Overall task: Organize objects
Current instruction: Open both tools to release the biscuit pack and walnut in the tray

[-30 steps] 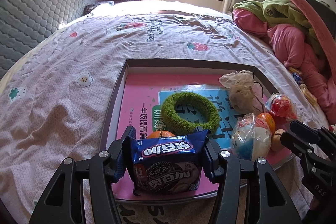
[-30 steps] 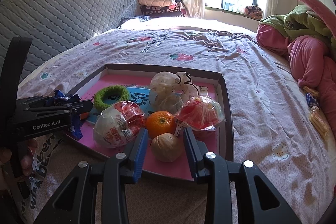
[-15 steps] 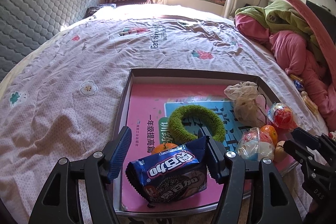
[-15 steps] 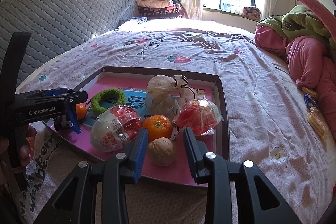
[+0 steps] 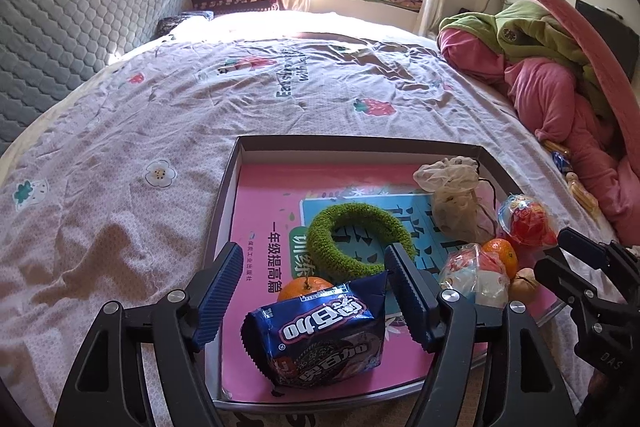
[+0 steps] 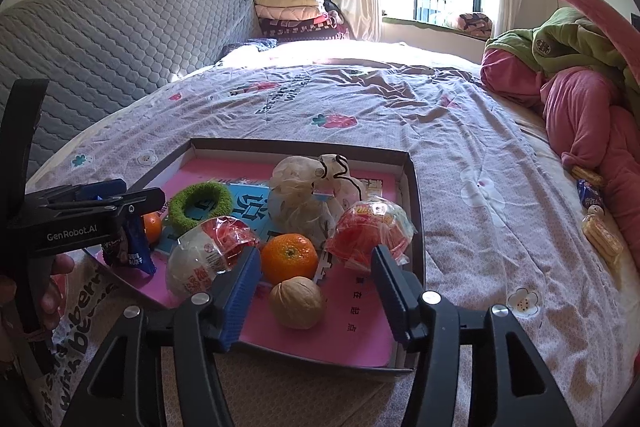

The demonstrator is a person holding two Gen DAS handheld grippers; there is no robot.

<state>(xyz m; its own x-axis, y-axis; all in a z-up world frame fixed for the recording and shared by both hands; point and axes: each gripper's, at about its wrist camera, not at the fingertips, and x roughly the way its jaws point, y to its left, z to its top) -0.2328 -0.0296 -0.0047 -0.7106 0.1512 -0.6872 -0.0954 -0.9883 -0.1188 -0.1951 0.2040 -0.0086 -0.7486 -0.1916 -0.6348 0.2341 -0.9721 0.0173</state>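
Resting on bed: the patterned bedsheet, soft and creased, carried the box lid tray, the landmark for everything below.
Tray: shallow, rectangular, dark cardboard walls around a glossy pink printed floor.
Tray contents, far side: a crinkled pale mesh pouch with a black cord; beside it a fuzzy green ring.
Tray contents, middle: two round toys in shiny clear wrap, one mostly white, one mostly red, with an orange between them.
Tray contents, near edge: a blue foil biscuit packet with serrated ends, lying flat; a wrinkled walnut.
Hidden: a second orange sat half behind the packet; small snacks outside the tray's right wall were too small to identify.
Left gripper: jaws had just been opening, ribbed blue pads clear of the packet lying between them.
Right gripper: jaws had just been opening, apart on either side of the walnut, not touching it.
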